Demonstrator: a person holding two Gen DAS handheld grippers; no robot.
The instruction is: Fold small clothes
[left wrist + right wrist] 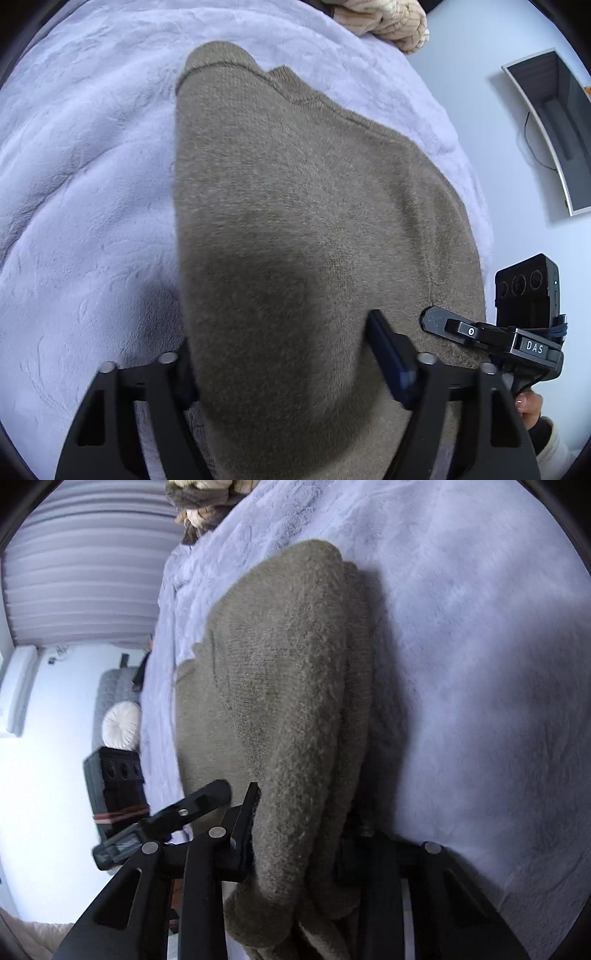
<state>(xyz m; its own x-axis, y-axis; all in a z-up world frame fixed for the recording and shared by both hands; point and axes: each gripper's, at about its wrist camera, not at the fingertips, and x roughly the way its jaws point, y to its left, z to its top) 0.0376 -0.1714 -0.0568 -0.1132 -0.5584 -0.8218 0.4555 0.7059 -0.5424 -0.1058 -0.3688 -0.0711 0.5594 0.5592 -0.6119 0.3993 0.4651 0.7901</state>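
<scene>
Taupe knit sweater point(295, 229): bulked between the fingers of the left claw point(280, 354), filling the gap from one finger to the other. Left claw state: pinching the sweater, the blue-padded finger point(391, 354) pressed against the knit on one side, the opposite finger mostly hidden behind the cloth. From the sweater's gripped end the fabric runs away across the lavender plush blanket point(92, 184), ending in a ribbed edge at the far end, with a seam line crossing near it.

Right claw point(295, 834), right wrist view: same sweater point(288, 701) gathered in a thick folded roll between its fingers. State: pinching the sweater, the near finger point(245, 823) flat against the knit, the other finger buried behind the folds. The sweater lies on the blanket point(480, 664), which spreads wide beside the sweater and shows a dark shadow along the garment's edge.

Each claw appears in the other's view, just beside the sweater's near edge: the right claw at the sweater's lower corner in the left wrist view, marked "DAS", with part of a hand point(530, 406) behind it.

Other items: cream cable-knit garment point(388, 22) on the blanket beyond the sweater's far end; framed panel point(554, 129) on the pale wall past the blanket's edge; round white cushion point(122, 725) on a grey quilted seat point(114, 686), off the blanket's side; pleated curtain point(85, 572) above it.
</scene>
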